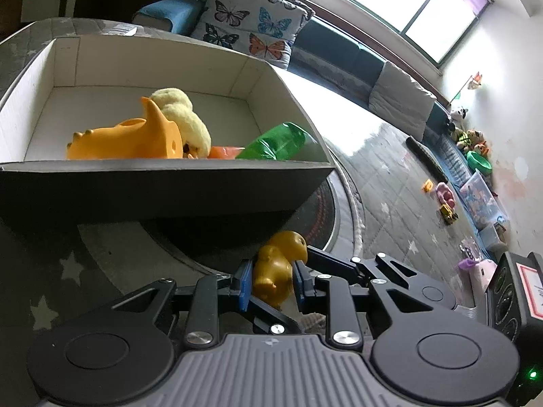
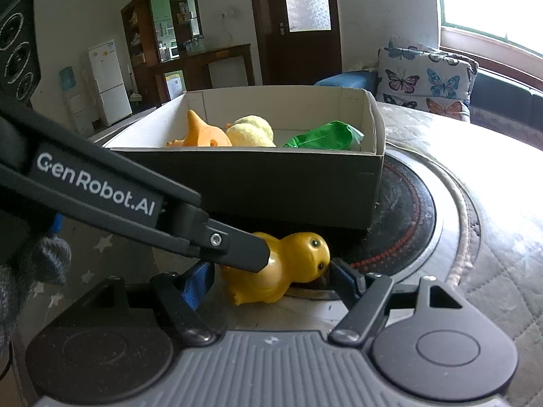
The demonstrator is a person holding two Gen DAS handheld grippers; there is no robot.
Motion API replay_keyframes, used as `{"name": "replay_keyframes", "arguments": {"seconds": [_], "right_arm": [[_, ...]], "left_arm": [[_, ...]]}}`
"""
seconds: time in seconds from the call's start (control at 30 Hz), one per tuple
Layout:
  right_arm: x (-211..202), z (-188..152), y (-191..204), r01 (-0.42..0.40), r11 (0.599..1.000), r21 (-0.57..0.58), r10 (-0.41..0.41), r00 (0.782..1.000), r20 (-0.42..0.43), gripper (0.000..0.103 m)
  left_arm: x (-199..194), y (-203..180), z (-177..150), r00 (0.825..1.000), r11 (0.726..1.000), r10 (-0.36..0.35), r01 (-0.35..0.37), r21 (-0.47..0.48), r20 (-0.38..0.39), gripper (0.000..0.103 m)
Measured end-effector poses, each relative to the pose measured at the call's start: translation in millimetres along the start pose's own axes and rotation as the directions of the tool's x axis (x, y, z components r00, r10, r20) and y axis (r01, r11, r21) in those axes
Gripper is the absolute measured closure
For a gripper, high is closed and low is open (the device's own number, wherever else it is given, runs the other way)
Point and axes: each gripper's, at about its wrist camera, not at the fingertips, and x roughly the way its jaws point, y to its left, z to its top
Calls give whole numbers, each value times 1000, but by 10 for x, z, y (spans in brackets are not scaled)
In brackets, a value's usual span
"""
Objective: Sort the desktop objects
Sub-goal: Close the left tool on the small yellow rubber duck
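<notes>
Two grippers meet at one yellow duck (image 1: 276, 266) on the table at the box's (image 1: 163, 186) 6 o'clock: our left gripper (image 1: 272, 283) pinches it, our right gripper (image 2: 268, 279) stands spread around it.

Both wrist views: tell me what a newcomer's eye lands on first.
The yellow rubber duck, clamped in the left tool just in front of the box. Behind it, the box already holds an orange dinosaur toy, a plush chick and a green bottle.
</notes>
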Motion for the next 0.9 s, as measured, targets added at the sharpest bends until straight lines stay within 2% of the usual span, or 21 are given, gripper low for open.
{"name": "replay_keyframes", "arguments": {"seconds": [0.2, 0.43, 0.7, 0.9], "right_arm": [[-130, -60, 23, -1, 1000, -10, 1, 1000, 17, 27], [-147, -33, -42, 6, 1000, 18, -7, 999, 32, 28], [-92, -62, -56, -7, 999, 35, 6, 1000, 14, 37], [-155, -64, -43, -11, 1000, 21, 11, 1000, 4, 38]], "left_arm": [[-12, -29, -16, 1000, 1000, -5, 5, 20, -3, 74], [50, 15, 112, 1000, 1000, 4, -4, 7, 0, 71], [211, -3, 149, 999, 1000, -5, 5, -3, -49, 72], [181, 19, 93, 997, 999, -30, 28, -38, -64, 71]]}}
